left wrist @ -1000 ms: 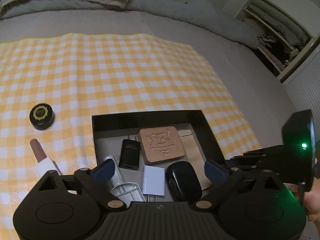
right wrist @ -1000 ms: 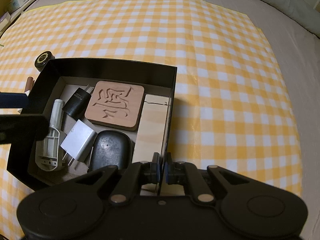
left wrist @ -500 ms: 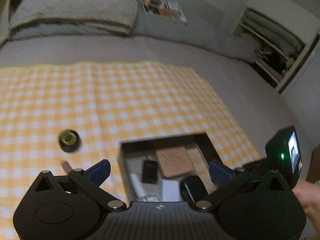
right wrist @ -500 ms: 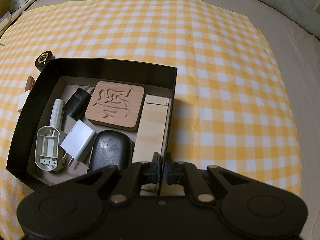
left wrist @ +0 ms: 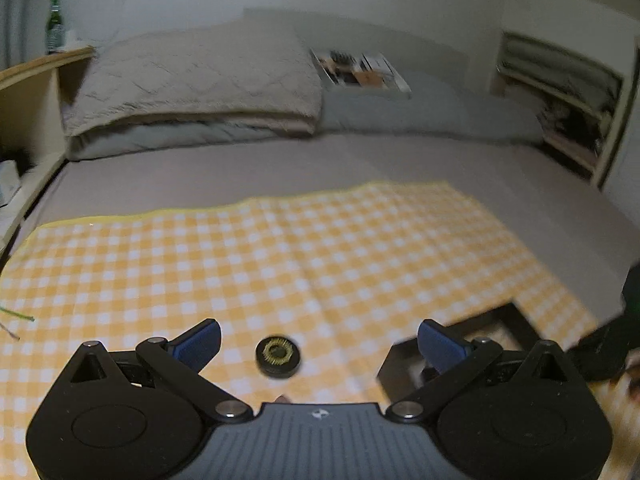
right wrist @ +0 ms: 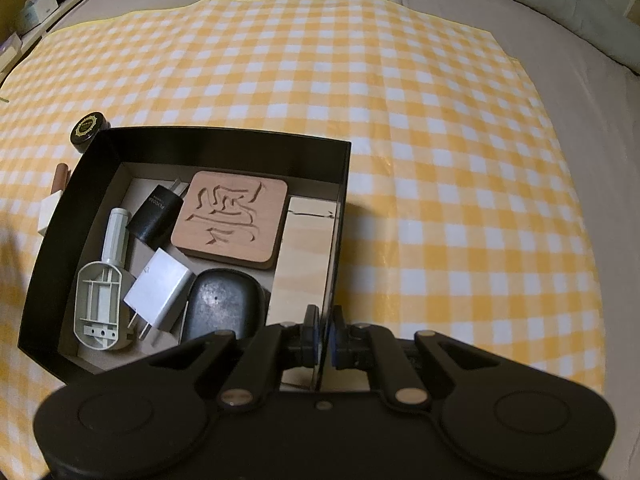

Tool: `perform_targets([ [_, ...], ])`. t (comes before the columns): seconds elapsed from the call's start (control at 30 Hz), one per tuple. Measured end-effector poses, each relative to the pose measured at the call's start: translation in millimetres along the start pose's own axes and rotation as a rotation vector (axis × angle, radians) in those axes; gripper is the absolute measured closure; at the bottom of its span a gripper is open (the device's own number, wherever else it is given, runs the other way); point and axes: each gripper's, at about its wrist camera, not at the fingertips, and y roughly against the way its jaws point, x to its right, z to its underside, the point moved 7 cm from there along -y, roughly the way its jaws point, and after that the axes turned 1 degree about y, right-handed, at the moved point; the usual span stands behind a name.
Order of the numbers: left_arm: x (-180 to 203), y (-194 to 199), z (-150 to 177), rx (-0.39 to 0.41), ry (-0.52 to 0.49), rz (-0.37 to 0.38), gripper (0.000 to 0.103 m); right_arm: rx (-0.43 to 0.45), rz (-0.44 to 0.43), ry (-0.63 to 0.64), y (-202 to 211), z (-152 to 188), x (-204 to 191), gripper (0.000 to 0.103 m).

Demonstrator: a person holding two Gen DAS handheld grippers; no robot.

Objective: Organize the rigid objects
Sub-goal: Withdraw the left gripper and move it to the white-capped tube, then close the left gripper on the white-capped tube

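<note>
A black open box point(right wrist: 224, 136) lies on the yellow checked cloth point(right wrist: 440, 160). Inside it are a carved wooden tile point(right wrist: 234, 216), a black plug point(right wrist: 156, 216), a white plug point(right wrist: 158, 290), a black oval case point(right wrist: 224, 308), a grey plastic tool point(right wrist: 102, 300) and a pale wooden block point(right wrist: 306, 256). My right gripper point(right wrist: 323, 334) is shut on the box's right wall. My left gripper point(left wrist: 318, 338) stands open and empty above the cloth, with a small black round tin point(left wrist: 278, 357) lying between its blue fingers point(left wrist: 200, 340). A corner of the box point(left wrist: 492, 320) shows at the right, blurred.
A brown-tipped white object point(right wrist: 54, 196) lies just left of the box, near the round tin point(right wrist: 89, 128). Folded blankets point(left wrist: 192, 92), a book point(left wrist: 360, 70) and open shelves point(left wrist: 560, 96) lie beyond the cloth. A wooden ledge with a green bottle point(left wrist: 55, 26) stands at far left.
My left gripper has risen and swung left away from the box, tilting up toward the bed's head; the round tin now sits between its fingers. The right gripper and box have not moved.
</note>
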Motion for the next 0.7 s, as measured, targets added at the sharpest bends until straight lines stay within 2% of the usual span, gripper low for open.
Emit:
perform_targets([
  [0.23,-11,-37,34,-0.106,-0.21,0.061,0.0,0.005,-0.014,-0.016,0,-3,4,0.097],
  [0.37,-6,-52,56,-0.154,-0.346,0.123,0.0,0.04,-0.024,-0.046,6,-8,10,0.098],
  [0.63,6,-78,89,-0.26,-0.493,0.221,0.0,0.072,-0.04,-0.095,18,-14,17,0.099],
  [0.7,8,-85,96,-0.307,-0.517,0.222,0.0,0.072,-0.039,-0.093,20,-13,16,0.099],
])
